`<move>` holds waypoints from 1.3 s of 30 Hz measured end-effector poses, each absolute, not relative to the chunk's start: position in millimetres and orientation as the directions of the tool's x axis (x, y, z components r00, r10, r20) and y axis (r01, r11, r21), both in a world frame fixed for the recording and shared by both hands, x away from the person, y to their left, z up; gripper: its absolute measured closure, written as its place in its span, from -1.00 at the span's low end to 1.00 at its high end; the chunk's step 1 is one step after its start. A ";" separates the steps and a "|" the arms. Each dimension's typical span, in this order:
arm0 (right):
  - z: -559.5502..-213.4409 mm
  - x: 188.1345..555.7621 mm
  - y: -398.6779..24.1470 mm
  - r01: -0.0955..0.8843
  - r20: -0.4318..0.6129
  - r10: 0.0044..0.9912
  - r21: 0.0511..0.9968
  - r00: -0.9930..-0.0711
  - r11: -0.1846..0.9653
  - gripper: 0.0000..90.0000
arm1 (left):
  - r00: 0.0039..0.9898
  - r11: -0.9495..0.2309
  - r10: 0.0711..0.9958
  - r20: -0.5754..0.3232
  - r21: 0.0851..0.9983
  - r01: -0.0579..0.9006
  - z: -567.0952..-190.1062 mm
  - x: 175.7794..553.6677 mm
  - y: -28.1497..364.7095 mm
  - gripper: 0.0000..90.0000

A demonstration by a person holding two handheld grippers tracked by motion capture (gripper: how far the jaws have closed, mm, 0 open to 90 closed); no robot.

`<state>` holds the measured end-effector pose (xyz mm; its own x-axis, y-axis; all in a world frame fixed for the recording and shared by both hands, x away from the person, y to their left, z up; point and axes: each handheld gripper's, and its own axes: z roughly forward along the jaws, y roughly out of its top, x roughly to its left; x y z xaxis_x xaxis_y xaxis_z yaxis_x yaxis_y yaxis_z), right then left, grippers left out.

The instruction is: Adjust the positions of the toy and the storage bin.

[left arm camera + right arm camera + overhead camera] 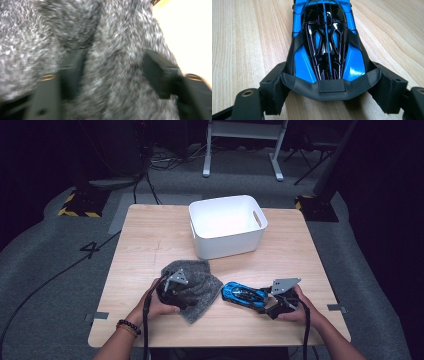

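A grey knitted cloth (pixel 201 279) lies crumpled on the wooden table (pixel 150 237), near the front left. My left gripper (pixel 186 296) rests on it. In the left gripper view the jaws of the left gripper (pixel 116 72) stand apart, with loose cloth (pixel 117 37) bulging between them, so it is open. A blue and black toy car (pixel 242 295) stands on the table to the right of the cloth. My right gripper (pixel 263 302) is at its rear. In the right gripper view the pads of the right gripper (pixel 330 87) touch both ends of the car's (pixel 324 42) black rear wing.
A white plastic bin (pixel 227 222) with handle cut-outs stands at the back centre of the table, with nothing visible inside. Bare wood lies to the left and right of it. Cables and stand legs cross the grey carpet beyond the table.
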<state>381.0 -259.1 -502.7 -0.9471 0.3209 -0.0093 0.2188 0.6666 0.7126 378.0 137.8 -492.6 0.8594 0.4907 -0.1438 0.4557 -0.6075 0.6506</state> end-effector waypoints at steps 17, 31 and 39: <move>-498.5 377.9 -253.6 0.227 -0.041 0.346 0.682 -0.937 0.696 -0.54 | 0.803 -0.578 0.593 -0.063 0.660 0.479 -488.7 384.6 145.0 -0.59; -493.0 377.2 -250.7 0.221 -0.053 0.345 0.676 -0.937 0.703 -0.53 | 0.813 -0.624 0.581 -0.035 0.623 0.472 -496.0 388.7 138.9 -0.64; -482.6 380.6 -237.7 0.202 -0.061 0.328 0.676 -0.943 0.708 -0.54 | 0.819 -0.619 0.574 -0.025 0.641 0.454 -499.0 389.7 140.4 -0.65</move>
<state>380.6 -237.7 -482.6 -0.9428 0.3278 -0.0612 0.2023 0.7083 0.6763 389.7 140.4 -499.0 0.8188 0.5736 -0.0254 0.4537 -0.6194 0.6406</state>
